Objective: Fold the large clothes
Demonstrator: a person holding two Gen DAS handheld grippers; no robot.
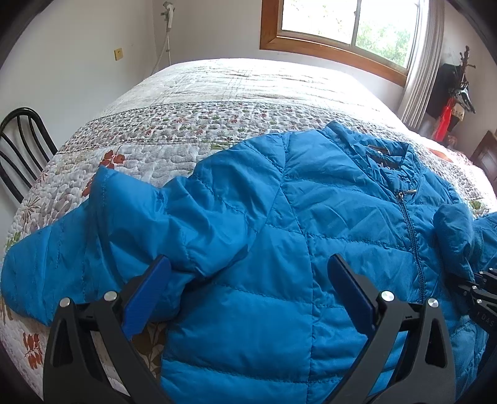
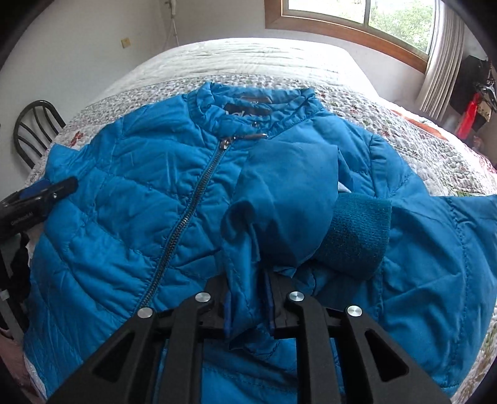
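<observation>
Jacket (image 2: 130,199), a blue quilted one, lies face up and zipped on the quilted floral bedspread (image 1: 192,124), collar toward the window (image 1: 348,21), spread flat so that its parts can be turned inward. Its bulk sits near the bed's closer edge, probably so both grippers can reach across it. One sleeve (image 1: 124,217) stretches out sideways over the bedspread and bends back, its cuff end resting just by the left gripper (image 1: 248,295), whose blue pads (image 1: 149,295) stand wide apart with nothing clamped between them, hovering low over the chest panel as if waiting for its turn. The other sleeve (image 2: 279,211) has been brought across the front beside the zipper (image 2: 186,223), which looks like the first fold of the task. The right gripper (image 2: 250,310) sits at that sleeve's end with a strip of blue fabric running between its fingers; the gap there is narrow, and whether the pads still pinch the cloth or have let go I cannot tell. The knitted inner cuff (image 2: 357,236) pokes out beside it, turned up toward the camera.
</observation>
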